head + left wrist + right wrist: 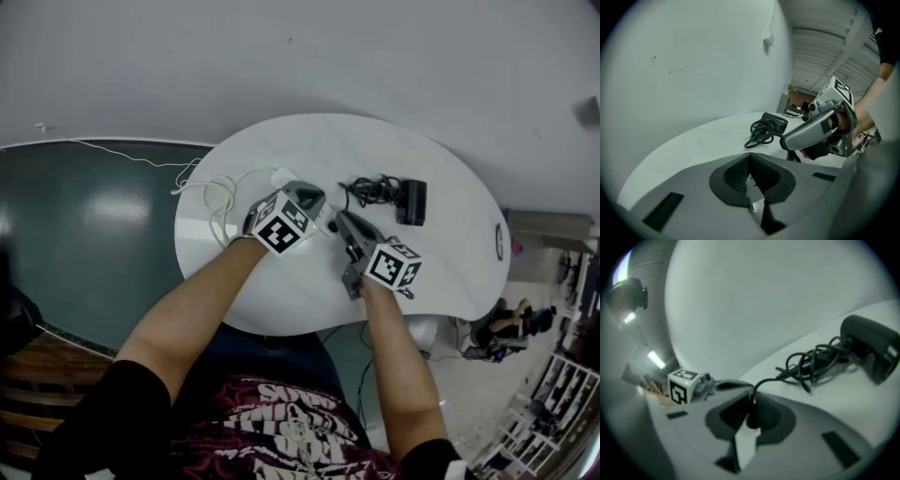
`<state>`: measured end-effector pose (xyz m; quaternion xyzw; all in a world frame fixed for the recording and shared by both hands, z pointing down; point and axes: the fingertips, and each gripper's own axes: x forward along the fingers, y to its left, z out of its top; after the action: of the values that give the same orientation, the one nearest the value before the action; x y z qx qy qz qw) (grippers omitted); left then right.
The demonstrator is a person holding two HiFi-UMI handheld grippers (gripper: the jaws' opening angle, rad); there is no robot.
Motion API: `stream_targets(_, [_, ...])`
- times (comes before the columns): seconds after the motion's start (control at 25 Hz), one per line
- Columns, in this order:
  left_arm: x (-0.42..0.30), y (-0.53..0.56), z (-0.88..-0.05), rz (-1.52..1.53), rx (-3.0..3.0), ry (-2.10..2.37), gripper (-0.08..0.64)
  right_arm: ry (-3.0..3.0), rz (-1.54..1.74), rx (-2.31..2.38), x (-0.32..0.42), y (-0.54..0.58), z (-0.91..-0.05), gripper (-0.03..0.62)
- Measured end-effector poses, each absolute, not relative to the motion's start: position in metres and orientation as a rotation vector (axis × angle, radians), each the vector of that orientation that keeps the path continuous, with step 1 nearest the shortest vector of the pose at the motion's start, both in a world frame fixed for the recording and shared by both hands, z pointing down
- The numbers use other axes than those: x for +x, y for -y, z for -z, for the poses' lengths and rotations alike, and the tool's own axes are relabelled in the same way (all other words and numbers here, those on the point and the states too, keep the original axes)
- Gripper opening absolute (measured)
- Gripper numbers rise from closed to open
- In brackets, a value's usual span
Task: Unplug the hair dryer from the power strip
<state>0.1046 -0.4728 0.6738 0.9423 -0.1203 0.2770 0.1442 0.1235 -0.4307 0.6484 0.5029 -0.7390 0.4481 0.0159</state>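
Between the closed jaws of the right gripper [751,414] a black plug [752,422] is clamped; its tangled black cord [813,364] is traced to a black hair dryer [872,350] laid on the white rounded table [441,272]. The left gripper [751,183], jaws drawn together, is held alongside.

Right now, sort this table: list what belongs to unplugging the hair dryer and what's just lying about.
Job: hair dryer; its black cord; plug, gripped by the right claw; white power strip.
Lying about: small dark item at the table edge.
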Motion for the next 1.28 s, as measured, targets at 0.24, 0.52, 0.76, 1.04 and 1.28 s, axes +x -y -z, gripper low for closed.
stream_targets(0.24, [0.104, 0.450, -0.689, -1.006, 2.778, 0.162, 0.015, 2.312, -1.290, 1.576, 0.138, 0.447, -0.647, 0.064])
stream_targets(0.52, [0.104, 0.453, -0.689, -1.015, 2.707, 0.179, 0.015, 2.414, -1.279, 1.419, 0.143, 0.457, -0.650, 0.064])
stream_targets(0.76, [0.101, 0.456, -0.689, -0.983, 2.676, 0.201, 0.015, 2.457, -1.432, 1.329, 0.135, 0.454, -0.655, 0.064])
stream_targets(1.04, [0.103, 0.458, -0.686, -0.931, 2.665, 0.240, 0.015, 2.430, -0.783, 1.187, 0.126, 0.450, -0.654, 0.098])
stream_targets(1.28, [0.102, 0.458, -0.687, -0.948, 2.684, 0.282, 0.015, 2.393, -0.235, 1.125, 0.106, 0.433, -0.649, 0.103])
